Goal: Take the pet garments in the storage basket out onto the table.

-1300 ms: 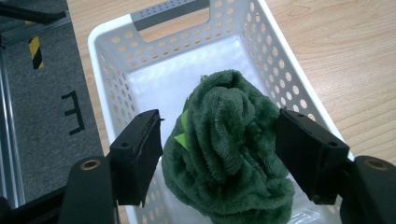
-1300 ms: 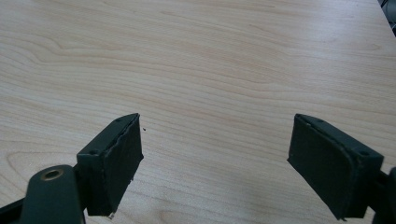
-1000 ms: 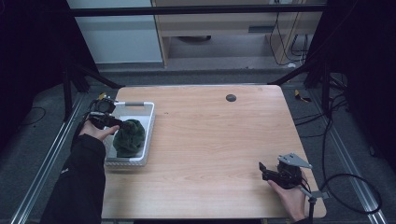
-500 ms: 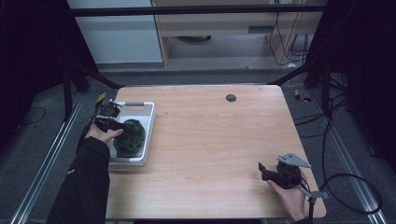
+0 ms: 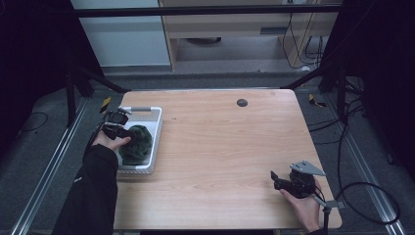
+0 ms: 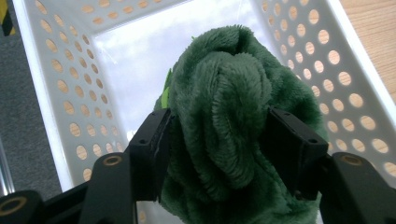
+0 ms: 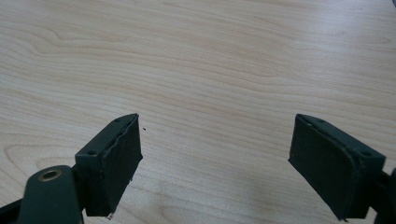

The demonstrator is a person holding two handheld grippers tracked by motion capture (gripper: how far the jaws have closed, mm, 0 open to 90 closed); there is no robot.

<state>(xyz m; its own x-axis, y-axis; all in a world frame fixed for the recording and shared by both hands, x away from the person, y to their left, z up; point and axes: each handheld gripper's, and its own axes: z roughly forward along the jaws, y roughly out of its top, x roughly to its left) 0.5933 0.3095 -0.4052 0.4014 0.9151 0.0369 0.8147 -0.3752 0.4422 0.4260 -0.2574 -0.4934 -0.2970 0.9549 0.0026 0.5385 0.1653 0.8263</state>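
A light wooden table (image 5: 220, 147) stands over a grey floor. At the left of the high view, a white perforated basket (image 5: 152, 128) holds a bunched green plush cloth (image 5: 137, 144). The left gripper (image 5: 128, 140), its jaws having just been closing, pinches the cloth on both sides. At lower right, the right gripper (image 5: 274, 178) rests spread wide above bare wood.
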